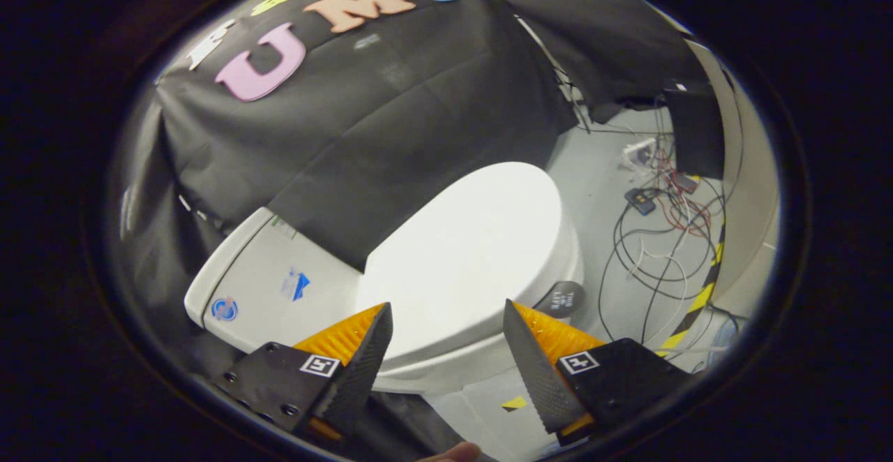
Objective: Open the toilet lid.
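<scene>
The gripper [446, 315] hangs with its jaws spread wide, holding nothing and touching nothing. Just beyond the fingertips the toilet lid [467, 252] lies closed on the bowl, its hinge against the cloth-draped tank [265, 280]. It looks stiff, smooth and slippery; the near overhanging rim seems the best hold.
</scene>
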Demonstrator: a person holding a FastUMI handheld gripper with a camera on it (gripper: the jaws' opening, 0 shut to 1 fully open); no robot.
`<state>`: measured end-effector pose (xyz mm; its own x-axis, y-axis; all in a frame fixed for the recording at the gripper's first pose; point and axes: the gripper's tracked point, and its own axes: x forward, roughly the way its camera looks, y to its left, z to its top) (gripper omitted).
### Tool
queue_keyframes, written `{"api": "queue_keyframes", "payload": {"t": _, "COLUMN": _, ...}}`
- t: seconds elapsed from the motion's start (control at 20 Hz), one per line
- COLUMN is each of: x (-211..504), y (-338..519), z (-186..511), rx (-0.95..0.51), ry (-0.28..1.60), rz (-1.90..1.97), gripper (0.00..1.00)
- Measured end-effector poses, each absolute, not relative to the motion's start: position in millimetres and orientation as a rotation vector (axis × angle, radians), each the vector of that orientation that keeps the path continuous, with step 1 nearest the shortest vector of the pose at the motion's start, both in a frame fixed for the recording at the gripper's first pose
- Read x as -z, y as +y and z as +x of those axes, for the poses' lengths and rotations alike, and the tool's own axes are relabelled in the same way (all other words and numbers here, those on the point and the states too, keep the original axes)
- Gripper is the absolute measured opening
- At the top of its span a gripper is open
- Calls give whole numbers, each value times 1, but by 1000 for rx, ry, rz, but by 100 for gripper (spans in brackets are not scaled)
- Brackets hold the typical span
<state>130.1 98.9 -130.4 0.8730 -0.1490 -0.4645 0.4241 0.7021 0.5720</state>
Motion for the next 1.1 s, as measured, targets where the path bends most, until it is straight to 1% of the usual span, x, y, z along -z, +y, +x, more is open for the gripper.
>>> {"api": "queue_keyframes", "payload": {"t": 0.4, "x": 200, "y": 30, "z": 109, "rx": 470, "ry": 477, "rz": 925, "gripper": 97}}
{"api": "queue_keyframes", "payload": {"t": 0.5, "x": 217, "y": 25, "z": 107, "rx": 481, "ry": 547, "rz": 941, "gripper": 97}}
{"api": "queue_keyframes", "payload": {"t": 0.6, "x": 229, "y": 25, "z": 106, "rx": 470, "ry": 616, "rz": 927, "gripper": 94}}
{"api": "queue_keyframes", "payload": {"t": 0.7, "x": 227, "y": 26, "z": 113, "rx": 418, "ry": 635, "rz": 915, "gripper": 81}}
{"api": "queue_keyframes", "payload": {"t": 0.75, "x": 228, "y": 26, "z": 118, "rx": 415, "ry": 641, "rz": 907, "gripper": 74}}
{"api": "queue_keyframes", "payload": {"t": 0.85, "x": 227, "y": 31, "z": 120, "rx": 392, "ry": 657, "rz": 912, "gripper": 53}}
{"api": "queue_keyframes", "payload": {"t": 0.9, "x": 225, "y": 29, "z": 120, "rx": 414, "ry": 653, "rz": 915, "gripper": 43}}
{"api": "queue_keyframes", "payload": {"t": 1.05, "x": 228, "y": 27, "z": 121, "rx": 423, "ry": 702, "rz": 826, "gripper": 43}}
{"api": "queue_keyframes", "payload": {"t": 1.1, "x": 233, "y": 22, "z": 134, "rx": 421, "ry": 706, "rz": 794, "gripper": 33}}
